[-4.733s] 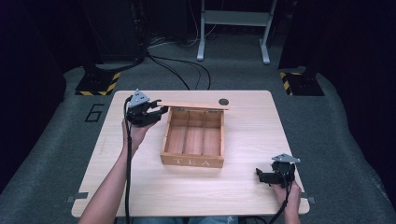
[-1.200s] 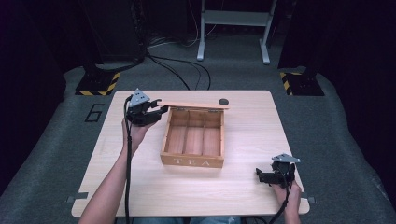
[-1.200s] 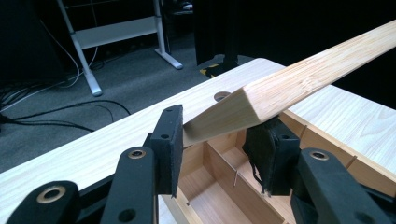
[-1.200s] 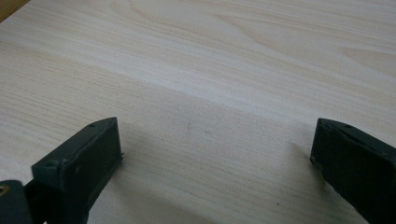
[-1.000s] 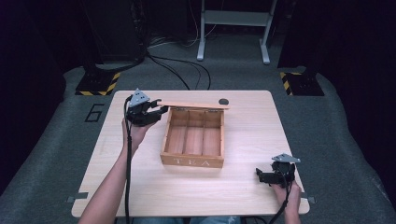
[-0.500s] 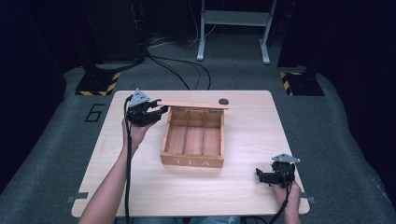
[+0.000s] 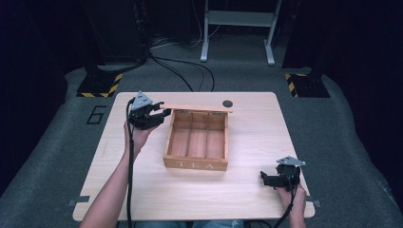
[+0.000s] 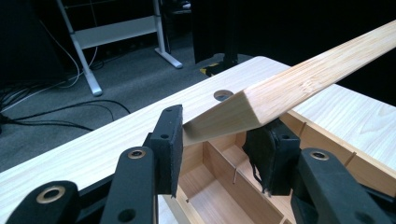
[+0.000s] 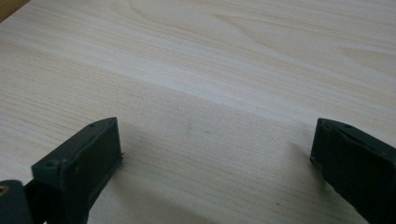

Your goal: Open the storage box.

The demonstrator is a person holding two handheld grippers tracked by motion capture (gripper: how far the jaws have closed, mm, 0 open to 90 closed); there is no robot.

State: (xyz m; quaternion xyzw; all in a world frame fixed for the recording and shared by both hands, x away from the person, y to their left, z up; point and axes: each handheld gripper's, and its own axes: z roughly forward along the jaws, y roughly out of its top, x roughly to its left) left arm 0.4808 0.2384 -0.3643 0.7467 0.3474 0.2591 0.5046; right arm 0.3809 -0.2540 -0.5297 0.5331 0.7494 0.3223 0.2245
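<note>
Resting at the near right corner of the surface [image 7: 247,199], the right tongs [image 7: 266,179] sit low over bare wood. In the right gripper view the two black jaws stand wide apart with nothing between them: released.

Midway across the surface stands the box [image 7: 197,164], an open wooden tray marked "TEA" on its near wall. Two dividers split its interior into three compartments, all visible from above.

At the box's far left corner, the left tongs [image 7: 159,114] are clenched on the lid [image 7: 199,109]. The left gripper view shows the lid's [image 8: 299,86] corner edge pinched between the two pads [image 8: 170,140], the panel running away up and to the right. The lid is raised: it stands along the box's far wall, seen nearly edge-on from the high view. The left hand [image 7: 138,135] supports the tool from below, its cable trailing down along the forearm.

Beyond the lid, a dark round hole [image 7: 227,103] marks the surface near its far edge. Farther off, on the grey floor, lie cables [image 7: 180,66] and the white frame [image 7: 237,28] of a stand.
</note>
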